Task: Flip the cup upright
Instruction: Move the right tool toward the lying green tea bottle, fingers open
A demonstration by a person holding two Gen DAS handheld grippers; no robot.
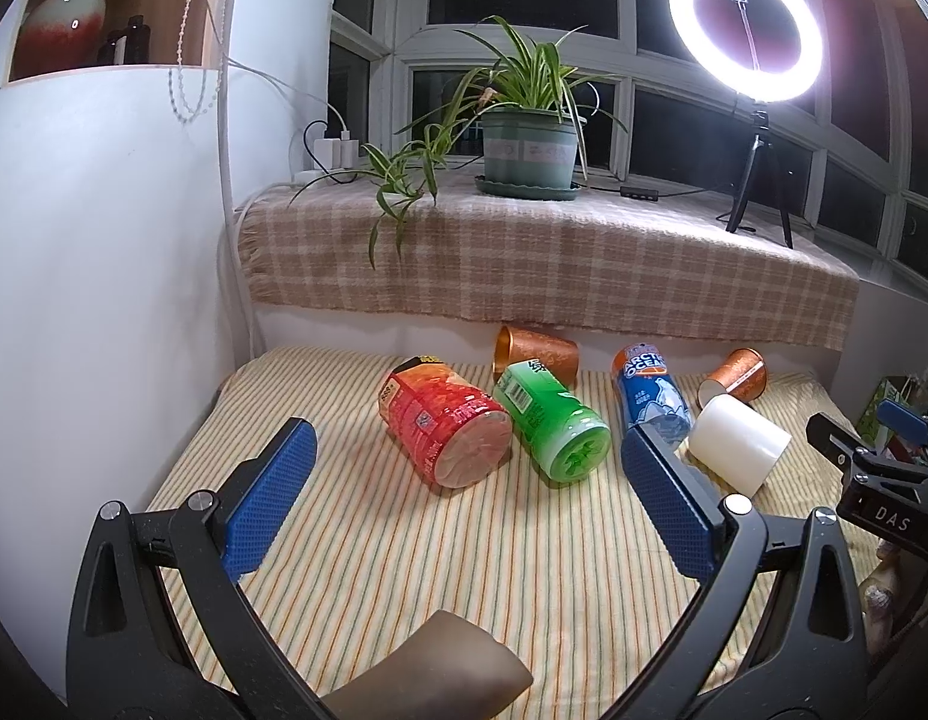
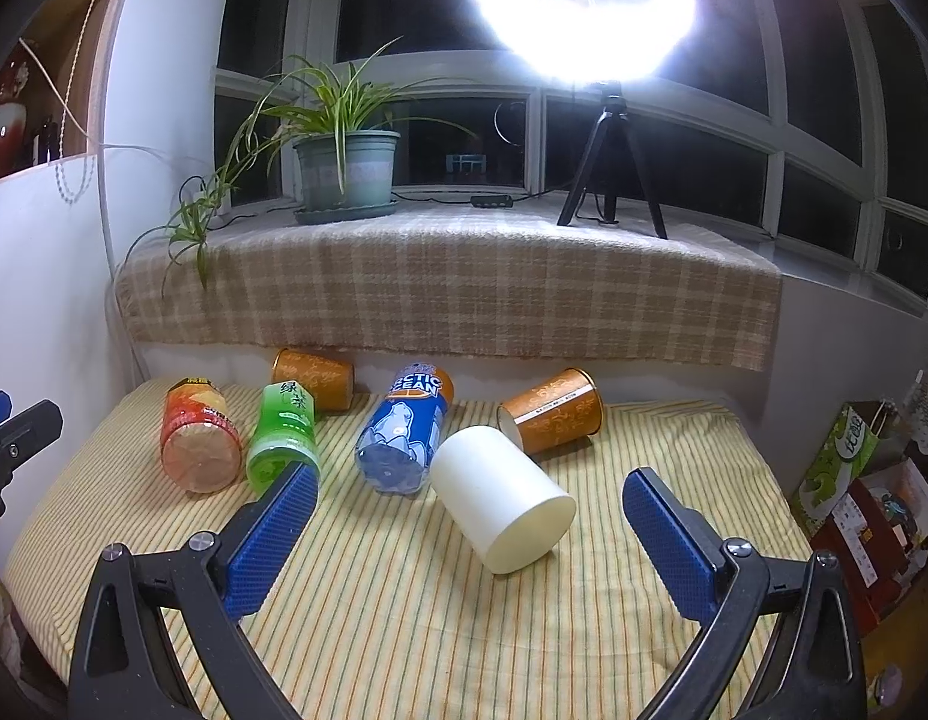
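A white cup (image 2: 500, 507) lies on its side on the striped cloth (image 2: 416, 618); it also shows in the left wrist view (image 1: 737, 444). Two orange cups lie on their sides at the back, one at the left (image 2: 314, 377) (image 1: 536, 354) and one at the right (image 2: 551, 411) (image 1: 734, 375). My right gripper (image 2: 470, 510) is open and empty, just in front of the white cup. My left gripper (image 1: 467, 480) is open and empty, in front of the red bottle (image 1: 443, 429) and the green bottle (image 1: 551, 423).
A blue bottle (image 2: 404, 429) lies beside the white cup. Behind is a ledge with a checked cloth (image 2: 452, 282), a potted plant (image 2: 344, 168) and a ring light on a tripod (image 2: 608, 162). Boxes (image 2: 854, 480) stand at the right. A white wall (image 1: 98, 276) is at the left.
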